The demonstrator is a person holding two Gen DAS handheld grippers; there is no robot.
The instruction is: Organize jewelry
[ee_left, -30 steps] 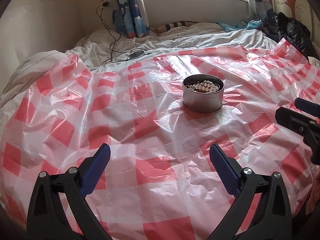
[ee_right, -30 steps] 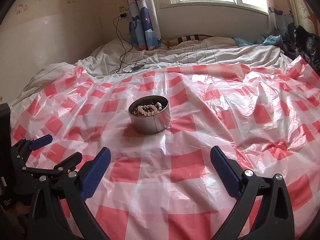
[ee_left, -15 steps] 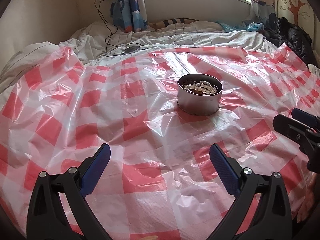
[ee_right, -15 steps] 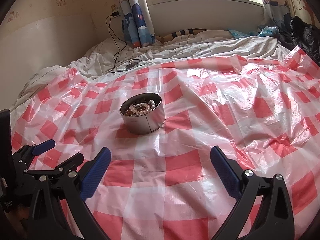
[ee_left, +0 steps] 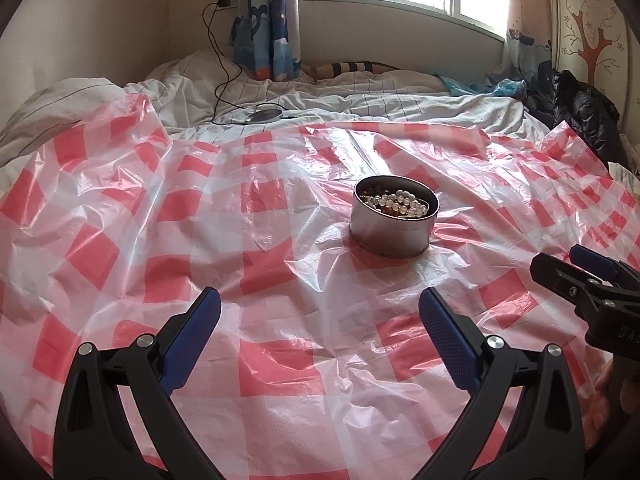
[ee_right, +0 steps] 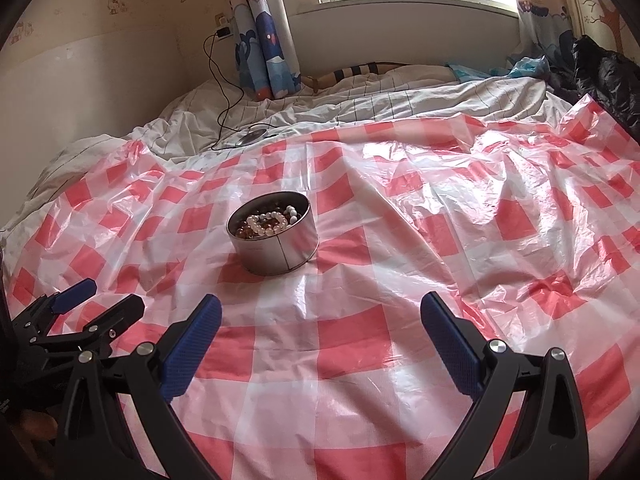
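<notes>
Two grippers, both spread wide with nothing between the blue pads. The left gripper (ee_left: 320, 312) sits along the bottom edge of its own view, jaws released, hovering over the red-and-white checked plastic sheet (ee_left: 168, 240) that's thrown over the bed. The right gripper (ee_right: 320, 316) is the same deal in its view: fingers far apart, gripping nothing.

The thing that matters is the round metal tin (ee_left: 394, 220), sitting upright on the plastic just right of centre in the left view, a bit above the middle of the frame. In the right view the tin shows up left of centre. It's got no lid on and there's a tangle of beaded jewelry (ee_right: 268, 220) in it, whitish pearl-looking beads on top with amber-brown ones mixed in underneath. Can't make out how many separate pieces there are. Neither gripper is touching the tin; it's well ahead of both.

Each gripper peeks into the other's camera: the right one at the right edge of the left view, the left one at the lower left of the right view.

Background: a rumpled white striped duvet (ee_left: 360, 100) past the sheet, a black cable (ee_left: 220, 60) running down from a wall plug, a cartoon-print curtain (ee_right: 268, 48) and a window at the top of the frame.
</notes>
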